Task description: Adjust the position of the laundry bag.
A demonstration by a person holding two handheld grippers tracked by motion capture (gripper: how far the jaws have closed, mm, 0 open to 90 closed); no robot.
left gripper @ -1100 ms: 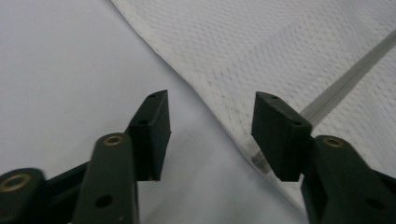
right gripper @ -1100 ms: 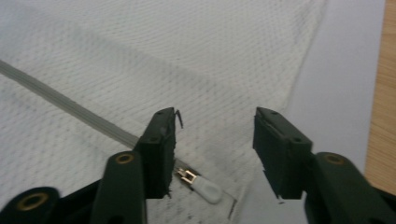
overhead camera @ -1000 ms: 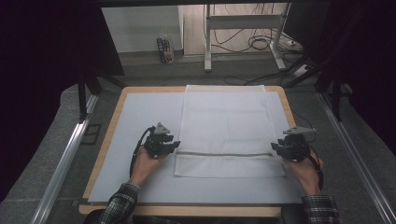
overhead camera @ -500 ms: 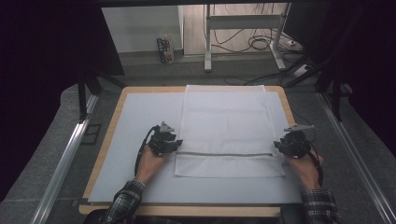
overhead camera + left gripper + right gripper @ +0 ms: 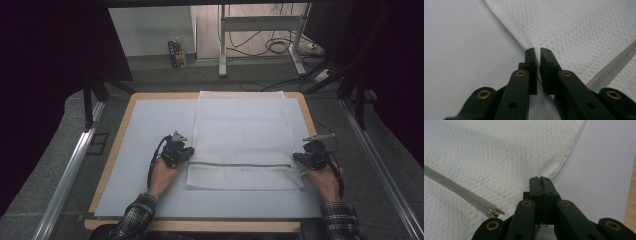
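The left hand-held gripper [image 5: 186, 152] has just closed its jaws on the left edge of the mesh bag [image 5: 241, 135]; the right hand-held gripper [image 5: 298, 158] has just closed on its right edge. The bag lies flat mid-worktop [image 5: 150, 120], reaching the far edge, its zipper [image 5: 240, 164] running between the grippers.

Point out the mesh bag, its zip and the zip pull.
Mesh bag [image 5: 240, 125], high view, middle of the mesh.
Zip [image 5: 240, 164], high view, midway along the grey strip.
Zip pull [image 5: 494, 213], right gripper view, its metal end.
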